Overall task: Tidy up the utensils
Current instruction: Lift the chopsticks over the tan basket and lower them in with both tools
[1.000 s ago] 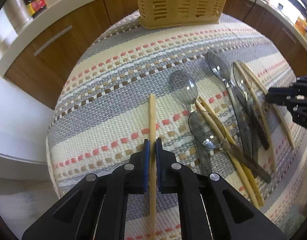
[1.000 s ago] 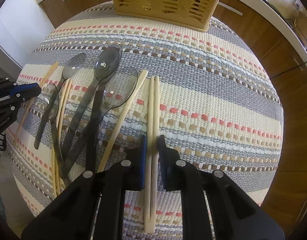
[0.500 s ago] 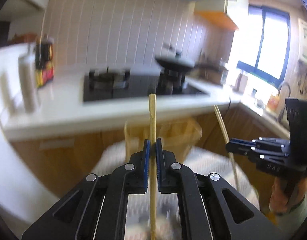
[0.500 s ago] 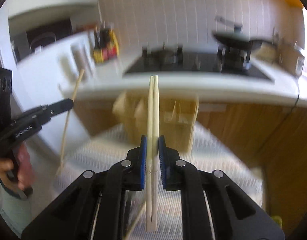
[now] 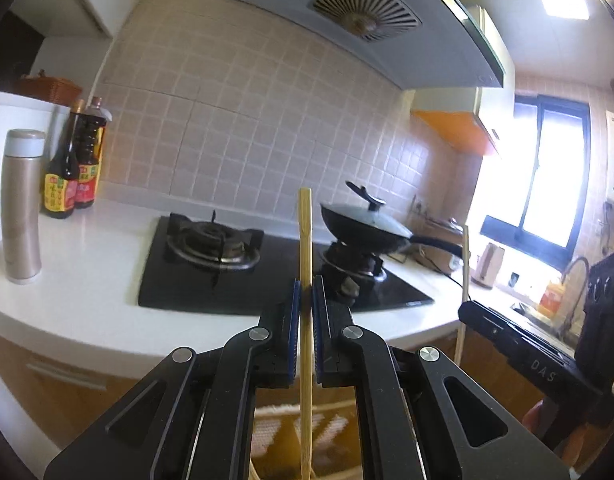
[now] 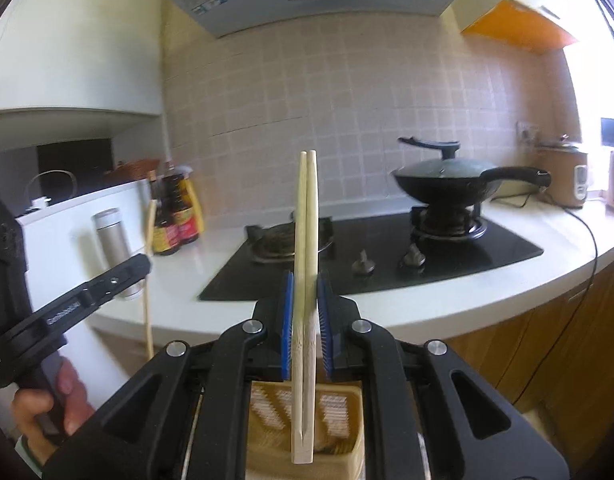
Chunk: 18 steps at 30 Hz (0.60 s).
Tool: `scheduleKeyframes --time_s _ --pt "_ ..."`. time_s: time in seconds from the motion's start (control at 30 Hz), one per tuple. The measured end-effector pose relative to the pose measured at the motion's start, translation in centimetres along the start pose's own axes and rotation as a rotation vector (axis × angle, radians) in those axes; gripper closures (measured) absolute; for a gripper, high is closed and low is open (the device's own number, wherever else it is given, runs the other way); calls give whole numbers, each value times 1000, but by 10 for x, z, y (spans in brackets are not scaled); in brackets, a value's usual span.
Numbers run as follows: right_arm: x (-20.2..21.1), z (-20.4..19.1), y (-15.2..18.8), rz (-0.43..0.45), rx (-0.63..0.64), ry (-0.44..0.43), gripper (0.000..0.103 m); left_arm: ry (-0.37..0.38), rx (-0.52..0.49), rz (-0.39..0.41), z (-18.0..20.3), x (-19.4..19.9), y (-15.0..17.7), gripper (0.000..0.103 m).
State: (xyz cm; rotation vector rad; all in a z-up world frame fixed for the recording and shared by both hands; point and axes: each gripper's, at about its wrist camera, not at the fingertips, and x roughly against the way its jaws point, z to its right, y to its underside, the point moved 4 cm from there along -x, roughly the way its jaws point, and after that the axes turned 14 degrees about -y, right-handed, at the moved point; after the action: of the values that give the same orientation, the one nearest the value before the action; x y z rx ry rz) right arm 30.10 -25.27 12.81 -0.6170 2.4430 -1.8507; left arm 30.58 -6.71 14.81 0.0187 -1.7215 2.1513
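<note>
My left gripper (image 5: 306,292) is shut on a single bamboo chopstick (image 5: 305,232), which stands upright between the blue pads. My right gripper (image 6: 306,284) is shut on a pair of pale chopsticks (image 6: 307,208), also upright. Both are held up in the air facing the counter. The yellow slatted utensil basket (image 6: 355,420) sits low under the right gripper, and part of it shows through the left gripper's frame (image 5: 275,420). Each gripper appears in the other's view: the right gripper (image 5: 467,312) with its chopsticks (image 5: 464,264), and the left gripper (image 6: 143,264) with its chopstick (image 6: 149,232).
Ahead is a white counter (image 5: 87,280) with a black gas hob (image 6: 387,256) and a lidded wok (image 6: 447,184). Sauce bottles (image 5: 71,168) and a steel flask (image 5: 21,208) stand at the left. A kettle cable (image 6: 587,248) drapes at the right. A hand (image 6: 47,408) holds the left gripper.
Both grippers lifted their chopsticks off the striped mat and tipped up from looking down to nearly level. The spoons and mat have left view, and the kitchen wall now fills it.
</note>
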Motion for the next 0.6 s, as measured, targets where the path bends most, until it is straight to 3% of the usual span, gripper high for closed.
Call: scheduleKeyframes --time_s 0.23,0.4,0.6 --pt "-21 7 17 55 30 61 93 -17 28 68 -10 -18 14 99" --pt "-26 12 31 79 24 58 93 -25 20 89 -11 -20 24 99" --pt "-17 8 47 60 30 56 92 -5 13 75 -12 -16 35 97"
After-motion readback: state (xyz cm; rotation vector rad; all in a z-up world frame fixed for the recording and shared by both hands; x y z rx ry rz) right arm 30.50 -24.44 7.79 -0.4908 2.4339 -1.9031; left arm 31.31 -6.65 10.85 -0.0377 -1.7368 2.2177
